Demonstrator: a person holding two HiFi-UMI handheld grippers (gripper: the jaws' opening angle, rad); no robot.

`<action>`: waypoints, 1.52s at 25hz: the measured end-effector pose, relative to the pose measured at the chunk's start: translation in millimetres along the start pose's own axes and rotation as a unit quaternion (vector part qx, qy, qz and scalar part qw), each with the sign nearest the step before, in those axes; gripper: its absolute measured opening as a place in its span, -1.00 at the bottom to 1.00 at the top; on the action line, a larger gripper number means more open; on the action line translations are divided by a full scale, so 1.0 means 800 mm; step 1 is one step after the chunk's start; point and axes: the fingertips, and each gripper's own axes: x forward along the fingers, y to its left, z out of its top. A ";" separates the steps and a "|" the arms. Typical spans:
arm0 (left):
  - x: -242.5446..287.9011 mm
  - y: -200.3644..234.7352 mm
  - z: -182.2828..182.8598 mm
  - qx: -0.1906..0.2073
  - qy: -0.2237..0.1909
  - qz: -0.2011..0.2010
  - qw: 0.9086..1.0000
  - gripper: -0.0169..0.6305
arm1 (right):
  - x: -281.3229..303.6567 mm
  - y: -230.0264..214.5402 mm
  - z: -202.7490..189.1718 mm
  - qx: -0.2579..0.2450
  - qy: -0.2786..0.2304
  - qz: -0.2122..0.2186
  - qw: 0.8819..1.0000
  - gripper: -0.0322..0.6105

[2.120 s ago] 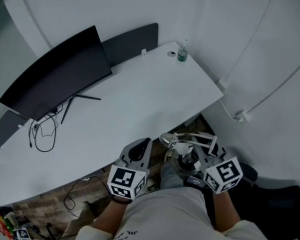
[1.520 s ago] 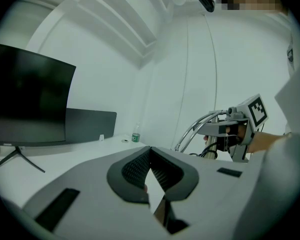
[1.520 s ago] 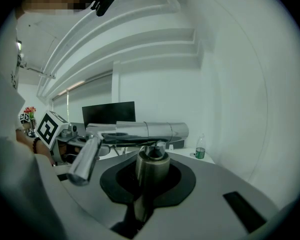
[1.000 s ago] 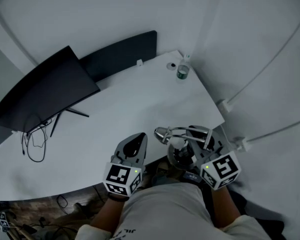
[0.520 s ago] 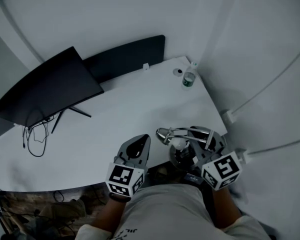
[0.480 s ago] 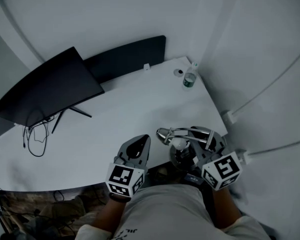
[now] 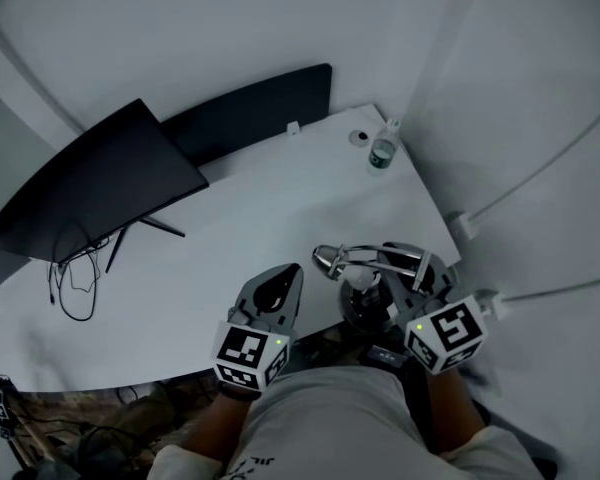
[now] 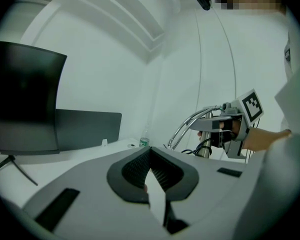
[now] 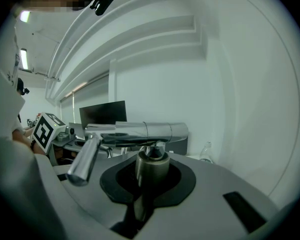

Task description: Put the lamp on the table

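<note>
the right tool is clamped on the lamp, its jaws nearly closed around the upright stem just under the head. this looks like a grip chosen to carry the lamp plumb, so the base can land flat. the lamp sits at the near right corner of the desk, and whether the base touches the top yet cannot be told. the stem's long axis stands vertical. the chrome head and arm run level, pointing to the person's left, toward the left tool. that tool is closed on nothing, just beside the lamp, probably ready to steady it.
</note>
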 end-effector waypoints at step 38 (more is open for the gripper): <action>0.082 0.095 -0.004 -0.009 0.024 -0.016 1.000 -0.94 | 0.135 -0.042 -0.020 0.004 0.021 -0.033 0.999 -0.76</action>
